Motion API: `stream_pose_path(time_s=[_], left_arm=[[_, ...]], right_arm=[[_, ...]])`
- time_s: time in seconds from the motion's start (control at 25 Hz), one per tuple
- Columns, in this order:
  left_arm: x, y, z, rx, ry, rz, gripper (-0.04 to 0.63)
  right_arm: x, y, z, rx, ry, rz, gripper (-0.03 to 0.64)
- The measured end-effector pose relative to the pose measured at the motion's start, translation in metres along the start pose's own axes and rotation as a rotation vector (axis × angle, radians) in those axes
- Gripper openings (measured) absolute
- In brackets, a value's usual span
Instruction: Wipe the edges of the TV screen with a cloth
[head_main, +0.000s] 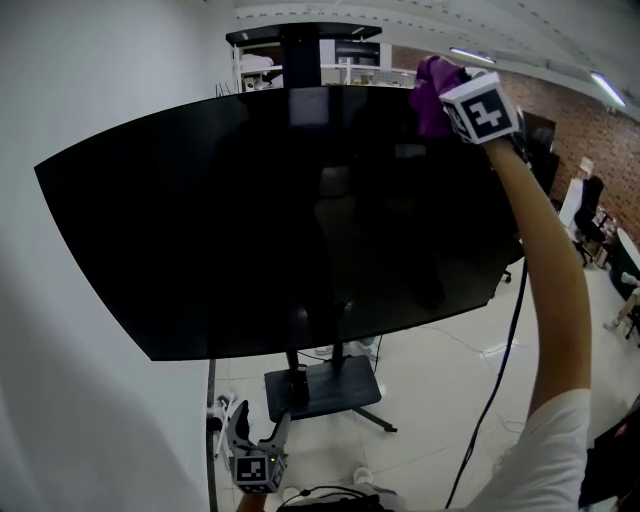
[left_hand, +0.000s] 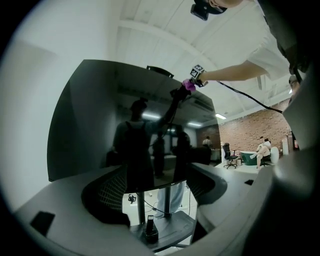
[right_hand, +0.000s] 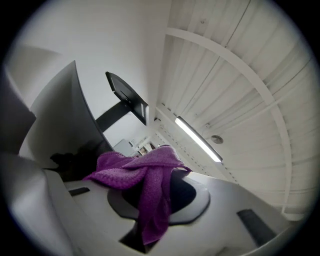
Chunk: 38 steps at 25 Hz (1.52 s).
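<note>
Left gripper (head_main: 258, 425) sits lowest in the head view and closest to the camera, held below the TV screen (head_main: 280, 220) and well apart from it. Its jaws stand apart with nothing between them. In the left gripper view the gap frames the screen's lower edge, the stand post and the stand base (left_hand: 170, 227), where a small dark object rests that cannot be identified.

Right gripper (right_hand: 160, 200) is raised on the person's outstretched arm (head_main: 545, 280) to the top edge of the TV screen, near the upper right corner. Its jaws are clamped on the purple cloth (head_main: 432, 90), which is bunched between them and hangs over both jaws in the right gripper view. The cloth lies against the top edge of the screen; the left gripper view shows it meeting that edge.

The screen is dark and switched off. It stands upright on a wheeled floor stand beside a white wall (head_main: 90, 90). A dark cable (head_main: 500, 350) hangs from the right gripper toward the floor (head_main: 440, 400). A brick wall (head_main: 590, 130) stands behind, to the right.
</note>
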<state>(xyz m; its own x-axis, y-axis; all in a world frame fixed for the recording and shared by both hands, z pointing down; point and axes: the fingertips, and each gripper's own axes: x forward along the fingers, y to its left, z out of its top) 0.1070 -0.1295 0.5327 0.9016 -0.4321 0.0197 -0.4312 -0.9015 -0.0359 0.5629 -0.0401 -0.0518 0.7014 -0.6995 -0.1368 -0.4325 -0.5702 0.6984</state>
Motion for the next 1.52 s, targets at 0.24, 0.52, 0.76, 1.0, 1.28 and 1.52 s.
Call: stream_pose_path(time_s=[0.24,0.52,0.76,1.0,1.28,1.52], left_arm=[[0.006,-0.035,0.003,-0.016,0.006,-0.047,0.347],[0.033,-0.024,0.032,-0.054,-0.08,-0.099,0.347],[0.036,-0.002,0.052,0.016,-0.12,-0.043,0.347],[0.044,0.026,0.022,0.023,-0.076,0.032,0.347],[0.058,0.044,0.013,0.032,-0.073,0.087,0.347],[0.071,0.044,0.028,0.004,-0.098,0.106,0.346]], right_arm=[[-0.035,0.0,-0.053,0.34,-0.095,0.089,0.098],[-0.109,0.157,-0.134,0.578,-0.299,0.202,0.095],[-0.185,0.322,-0.214,0.732,-0.308,0.226,0.094],[-0.216,0.395,-0.267,0.683,-0.234,0.204,0.094],[-0.221,0.444,-0.299,0.772,-0.132,0.265,0.091],[-0.213,0.452,-0.298,0.753,-0.13,0.284,0.089]])
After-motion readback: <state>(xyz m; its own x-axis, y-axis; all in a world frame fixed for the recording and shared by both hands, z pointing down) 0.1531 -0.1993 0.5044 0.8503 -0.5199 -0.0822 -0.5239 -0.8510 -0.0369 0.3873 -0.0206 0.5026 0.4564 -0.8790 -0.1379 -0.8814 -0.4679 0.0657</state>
